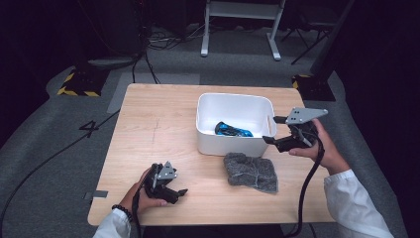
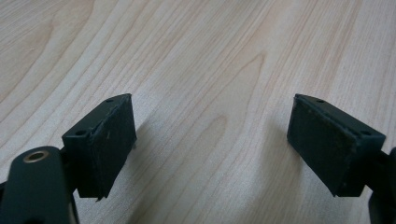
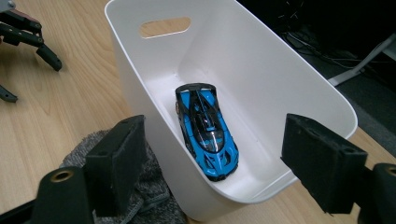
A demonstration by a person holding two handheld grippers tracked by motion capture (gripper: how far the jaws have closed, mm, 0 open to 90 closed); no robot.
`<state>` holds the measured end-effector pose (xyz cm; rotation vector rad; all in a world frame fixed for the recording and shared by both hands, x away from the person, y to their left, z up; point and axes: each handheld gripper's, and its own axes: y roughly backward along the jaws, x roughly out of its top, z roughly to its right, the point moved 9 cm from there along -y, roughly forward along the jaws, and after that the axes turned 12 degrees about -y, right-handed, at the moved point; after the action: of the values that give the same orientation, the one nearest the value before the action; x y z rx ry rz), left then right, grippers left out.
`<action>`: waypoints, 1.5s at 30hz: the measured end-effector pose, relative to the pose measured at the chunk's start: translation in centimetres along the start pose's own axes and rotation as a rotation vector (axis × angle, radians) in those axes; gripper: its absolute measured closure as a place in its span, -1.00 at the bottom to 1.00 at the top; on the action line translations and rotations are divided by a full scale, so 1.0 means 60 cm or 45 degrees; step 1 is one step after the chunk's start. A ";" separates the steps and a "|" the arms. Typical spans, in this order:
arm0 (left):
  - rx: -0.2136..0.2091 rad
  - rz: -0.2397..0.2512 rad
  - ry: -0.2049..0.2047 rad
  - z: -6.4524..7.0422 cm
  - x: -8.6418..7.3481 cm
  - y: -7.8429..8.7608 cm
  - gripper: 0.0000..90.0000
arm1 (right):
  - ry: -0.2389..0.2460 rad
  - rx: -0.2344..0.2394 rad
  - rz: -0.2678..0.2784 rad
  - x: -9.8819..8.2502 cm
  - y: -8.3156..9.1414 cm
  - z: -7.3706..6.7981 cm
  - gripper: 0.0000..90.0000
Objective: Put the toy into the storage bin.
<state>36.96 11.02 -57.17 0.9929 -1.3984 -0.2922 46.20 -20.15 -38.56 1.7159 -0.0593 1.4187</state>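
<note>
A blue and black toy car point(image 1: 233, 130) lies on the floor of a white bin point(image 1: 233, 96) at the middle of the wooden table point(image 1: 148, 129). My right gripper point(image 1: 274, 130) hovers at the bin's right end, open and holding nothing. In the right gripper view its jaws point(image 3: 215, 120) frame the car point(image 3: 208, 130) inside the bin point(image 3: 261, 60). Near the table's front left, my left gripper point(image 1: 178, 194) rests low and open. Bare wood point(image 2: 210, 46) lies between its spread pads point(image 2: 212, 99).
A crumpled grey cloth point(image 1: 251, 171) lies on the table just in front of the bin, and it is under my right gripper's left jaw point(image 3: 88, 144). Cables, a white frame and dark floor surround the table.
</note>
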 end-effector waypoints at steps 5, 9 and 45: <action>0.000 -0.001 0.001 0.000 0.000 0.000 -0.65 | 0.013 -0.030 -0.007 -0.016 0.009 0.000 -0.50; -0.001 0.000 0.000 0.000 0.000 0.000 -0.65 | 0.021 -0.050 -0.009 -0.028 0.017 0.001 -0.50; -0.002 -0.002 0.000 0.000 0.000 0.000 -0.65 | -0.012 -0.140 -0.179 -0.197 -0.006 0.029 -0.53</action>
<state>36.98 11.01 -57.18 0.9923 -1.3976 -0.2945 43.66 -26.64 -48.28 1.6049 -0.0207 1.2811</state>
